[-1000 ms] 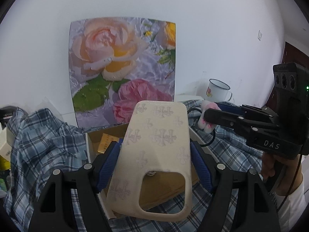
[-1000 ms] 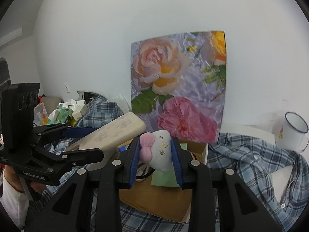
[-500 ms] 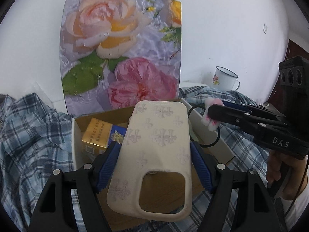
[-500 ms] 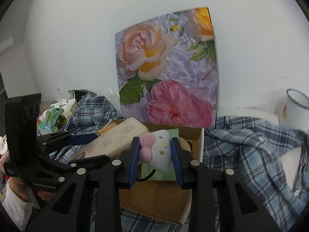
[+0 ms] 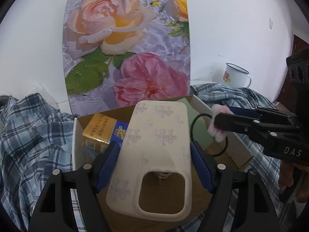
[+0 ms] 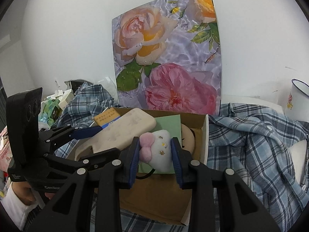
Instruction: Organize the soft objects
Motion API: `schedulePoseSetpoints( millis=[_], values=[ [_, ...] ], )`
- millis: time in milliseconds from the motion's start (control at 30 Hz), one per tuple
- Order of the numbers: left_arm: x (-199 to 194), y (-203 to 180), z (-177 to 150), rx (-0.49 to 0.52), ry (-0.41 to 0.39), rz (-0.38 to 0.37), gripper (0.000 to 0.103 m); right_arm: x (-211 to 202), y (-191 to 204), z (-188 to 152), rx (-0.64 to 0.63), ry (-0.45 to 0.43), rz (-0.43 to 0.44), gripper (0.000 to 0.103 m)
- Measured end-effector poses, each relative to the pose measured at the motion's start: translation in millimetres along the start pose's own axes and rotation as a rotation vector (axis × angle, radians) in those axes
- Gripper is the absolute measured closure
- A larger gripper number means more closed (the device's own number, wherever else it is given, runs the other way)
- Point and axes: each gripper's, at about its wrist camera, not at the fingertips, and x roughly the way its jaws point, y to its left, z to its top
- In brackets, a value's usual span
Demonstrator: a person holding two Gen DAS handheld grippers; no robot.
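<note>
Holding both soft things over the open cardboard box (image 5: 76, 141), we have each one poised for dropping in. Our left gripper (image 5: 154, 164) clamps the cream phone case (image 5: 154, 150) by its long edges, jaws set fairly wide because the case is broad; the blue pads (image 5: 200, 166) press on both sides and the camera cut-out sits nearest us. The case tilts down toward the box floor, which we judge to be its landing spot. Our right gripper (image 6: 154, 154) is squeezed narrow on the small white plush charm (image 6: 160, 154) with its pink bow, gripped at the sides so its black loop hangs free underneath. It hovers above the green card (image 6: 170, 123) lying in the box.

The box sits on a blue plaid shirt (image 6: 251, 135) in front of a rose-printed board (image 5: 127, 44) leaning on the wall, with a white enamel mug (image 5: 235, 75) off to the right.

Much stays hidden. The case covers most of the box floor in the left view, so we cannot tell what lies beneath it beyond a gold carton (image 5: 98, 129). A round beige thing (image 6: 188, 137) with dark marks behind the charm is half covered, and we cannot name it. The clutter at the far left of the right view is too small to read.
</note>
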Motion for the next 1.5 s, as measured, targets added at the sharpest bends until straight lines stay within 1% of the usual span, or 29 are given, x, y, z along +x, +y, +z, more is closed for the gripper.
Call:
schedulePoseSetpoints(
  millis=[100, 133, 167, 200, 233, 267, 333, 400, 500, 567, 700, 867, 967, 1033, 1200, 1267, 1400, 1500],
  values=[
    [0, 4, 0, -0.027, 0.003, 0.002, 0.026, 0, 0, 0, -0.006, 0.001, -0.018, 0.071],
    [0, 4, 0, -0.029, -0.003, 0.010, 0.022, 0, -1, 0, -0.003, 0.000, -0.020, 0.069],
    [-2, 5, 1, -0.027, -0.016, 0.023, 0.018, 0, -2, 0, 0.001, 0.000, -0.023, 0.058],
    [-5, 5, 1, -0.022, -0.035, 0.039, 0.007, -1, -4, 0, 0.006, 0.000, -0.030, 0.041],
    [-8, 4, 1, -0.015, -0.051, 0.052, 0.000, -1, -5, -1, 0.010, -0.001, -0.036, 0.035],
    [-11, 4, 1, -0.009, -0.071, 0.066, 0.000, -2, -6, 0, 0.013, -0.004, -0.039, 0.028],
    [-12, 4, 2, -0.002, -0.072, 0.075, 0.000, -4, -7, 0, 0.022, -0.008, -0.043, 0.024],
    [-10, 5, 1, -0.002, -0.060, 0.085, 0.000, -4, -8, 1, 0.024, -0.005, -0.049, 0.014],
    [-9, 6, 0, -0.008, -0.048, 0.082, 0.000, -3, -9, 0, 0.024, 0.001, -0.063, 0.006],
    [-10, 6, 0, -0.007, -0.048, 0.080, 0.000, -2, -8, -1, 0.021, 0.007, -0.069, 0.003],
    [-13, 8, 0, -0.026, -0.053, 0.071, 0.000, 0, -7, -1, 0.011, 0.011, -0.085, 0.001],
    [-20, 11, 3, -0.044, -0.072, 0.082, 0.000, 1, -8, -2, 0.008, 0.010, -0.091, 0.001],
    [-22, 12, 4, -0.046, -0.052, 0.085, 0.000, -1, -8, -1, 0.008, -0.004, -0.082, 0.001],
    [-30, 10, 5, -0.043, -0.067, 0.103, 0.000, -4, -7, 1, 0.003, -0.026, -0.071, 0.000],
    [-57, 8, 16, -0.055, -0.118, 0.117, 0.000, -22, 3, 10, -0.041, -0.090, -0.104, 0.000],
    [-70, 7, 20, -0.055, -0.141, 0.129, 0.000, -32, 5, 15, -0.030, -0.117, -0.099, 0.000],
    [-104, 3, 21, -0.057, -0.191, 0.147, 0.000, -51, 9, 25, 0.004, -0.139, -0.103, 0.000],
    [-130, 0, 21, -0.064, -0.227, 0.159, 0.000, -71, 20, 27, -0.007, -0.164, -0.119, 0.000]
  ],
)
